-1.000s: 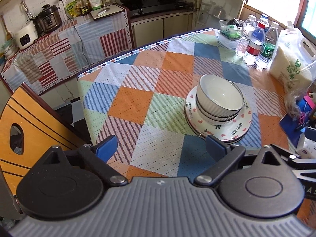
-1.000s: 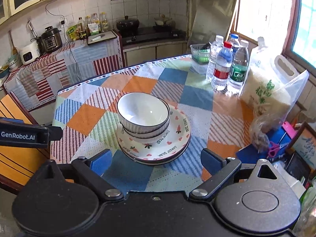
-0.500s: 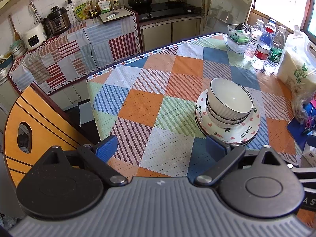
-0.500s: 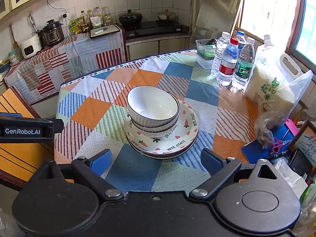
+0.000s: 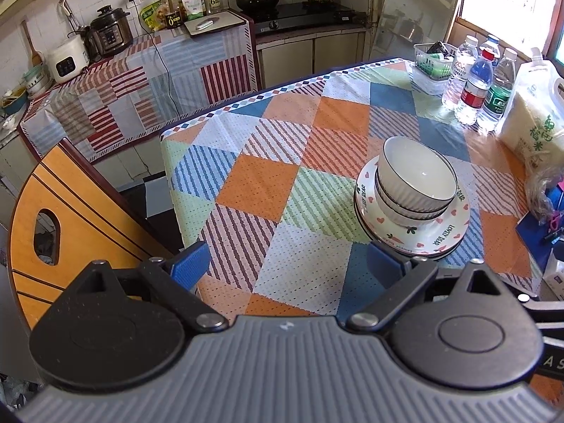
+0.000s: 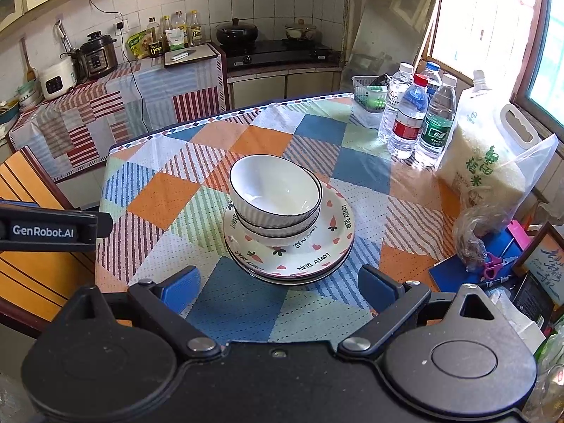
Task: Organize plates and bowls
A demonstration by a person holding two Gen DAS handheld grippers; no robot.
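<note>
Plates and bowls all in one stack, sitting mid-tabletop (image 6: pixel 169 197) on the patchwork cloth. Bowls (image 6: pixel 275 190) nested on top, white with ribbed outsides and thin dark rims, looks like three but hard to count for sure. Plates (image 6: pixel 310 250) underneath, at least two, with little hearts, carrots and "LOVELY BEAR" lettering round the rim. Same pile from the left wrist view: bowls (image 5: pixel 417 179) over plates (image 5: pixel 447 232), off to the right of centre.

Left claw (image 5: pixel 286 264) spread wide, blue pads far apart, pinching nothing, hanging over the near edge of the tabletop (image 5: pixel 253 190) with its right pad just short of the plate rim. Right claw (image 6: pixel 280 290) also spread wide and empty, stack framed right between its two pads but not touching either one. Bit of the left tool poking in at the left side of the right wrist view, with a GenRobot.AI label (image 6: pixel 43 231).

Over by the window: water bottles (image 6: pixel 416 120) bunched together, small plastic basket (image 6: pixel 370 97) behind them, big bag of rice (image 6: pixel 483 162) beside them, well apart from the stack. Pink scissors (image 6: pixel 493 266) on a blue notebook at the far right edge. Wooden chair (image 5: pixel 63 218) tucked at the left side. Rice cooker (image 6: pixel 58 75) and pressure cooker (image 6: pixel 98 54) on the back counter.
</note>
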